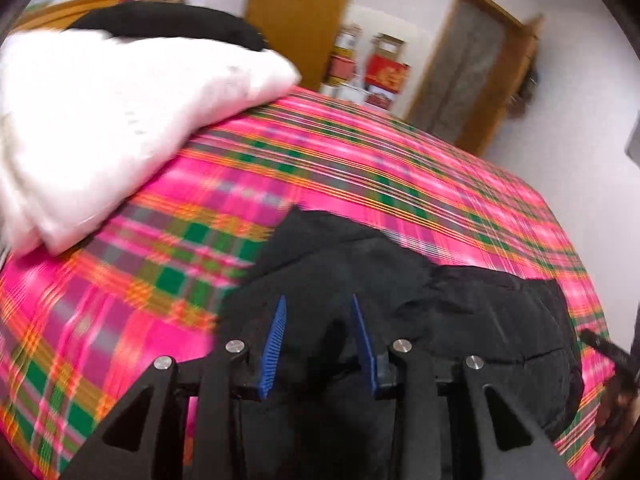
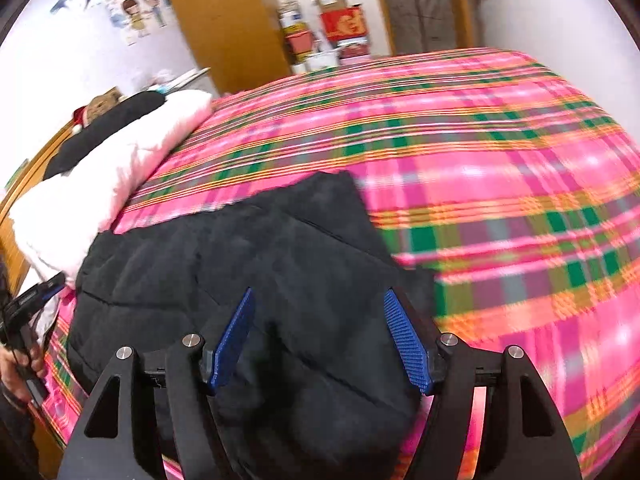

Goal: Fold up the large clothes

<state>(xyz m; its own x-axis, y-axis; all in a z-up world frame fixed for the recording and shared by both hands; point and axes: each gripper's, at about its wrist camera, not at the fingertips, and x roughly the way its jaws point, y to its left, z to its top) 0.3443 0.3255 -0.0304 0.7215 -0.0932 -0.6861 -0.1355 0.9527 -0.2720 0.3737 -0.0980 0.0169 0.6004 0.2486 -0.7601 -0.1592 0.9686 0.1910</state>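
A black quilted padded jacket [image 1: 460, 320] lies bunched on the pink plaid bed cover [image 1: 360, 168] near the bed's front edge; it also shows in the right wrist view [image 2: 248, 252]. My left gripper [image 1: 319, 300] is open, its blue pads apart just above the jacket's left part. My right gripper [image 2: 319, 296] is open wide over the jacket's right part, nothing between its pads. The right gripper's tip shows at the left view's right edge [image 1: 604, 348]. The left gripper shows at the right view's left edge [image 2: 32, 300].
A white pillow [image 1: 100, 120] with a black garment [image 1: 168, 24] on top lies at the head of the bed, left. The plaid cover [image 2: 500, 168] stretches right. Wooden doors [image 1: 296, 12], stacked boxes [image 1: 384, 72] and walls stand beyond the bed.
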